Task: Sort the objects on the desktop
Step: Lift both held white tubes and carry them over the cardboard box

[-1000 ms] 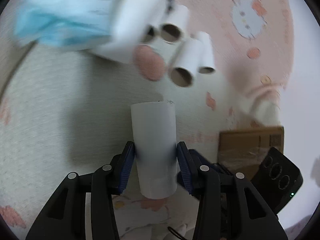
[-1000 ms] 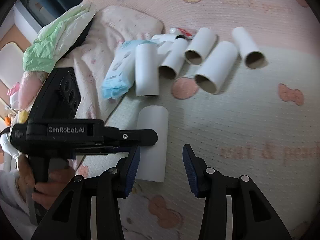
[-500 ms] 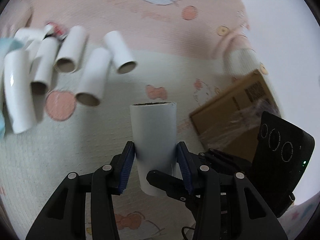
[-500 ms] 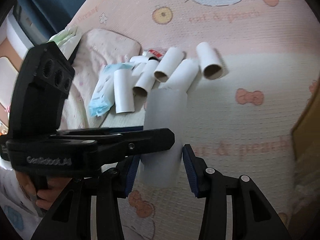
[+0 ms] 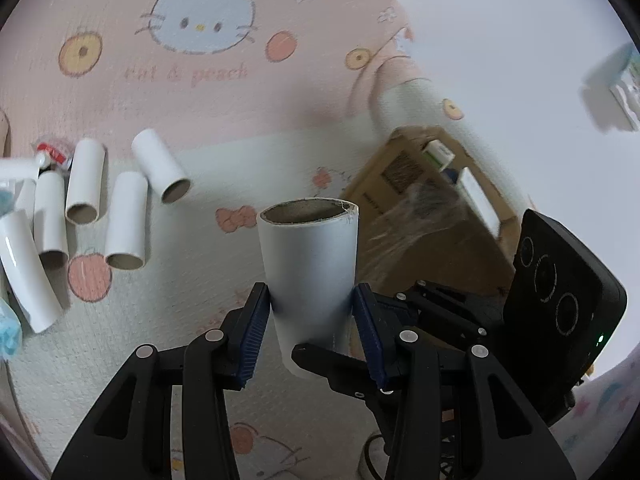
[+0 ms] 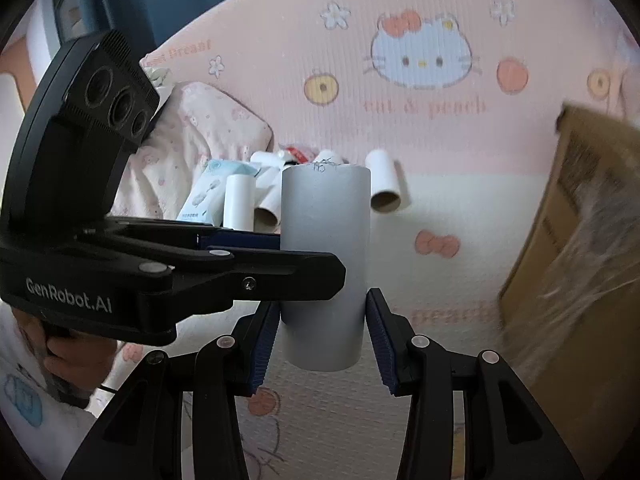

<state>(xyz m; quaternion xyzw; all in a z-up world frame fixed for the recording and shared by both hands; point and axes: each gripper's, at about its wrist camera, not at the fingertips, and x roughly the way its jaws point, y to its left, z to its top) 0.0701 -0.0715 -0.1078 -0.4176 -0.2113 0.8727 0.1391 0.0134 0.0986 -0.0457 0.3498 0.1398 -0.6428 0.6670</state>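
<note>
My left gripper (image 5: 312, 308) is shut on a white cardboard tube (image 5: 308, 256), which stands upright above the mat with its open brown end up. In the right wrist view the same tube (image 6: 324, 260) stands between the fingers of my right gripper (image 6: 322, 320), whose jaws are open; I cannot tell whether the pads touch it. The left gripper's fingers (image 6: 280, 272) cross it from the left. Several more white tubes (image 5: 126, 220) lie in a loose pile on the mat at the left.
An open cardboard box (image 5: 420, 216) with clear tape and small items inside sits on the right. A blue tissue pack (image 6: 208, 188), a red-and-white wrapper (image 5: 52, 150) and a pink cloth (image 6: 192, 132) lie near the pile. A hand (image 6: 68, 352) holds the left gripper's handle.
The left gripper lifted the tube off the mat and rolled, its view swinging from the pile toward the box. The right gripper moved in, so the tube now stands between its fingers.
</note>
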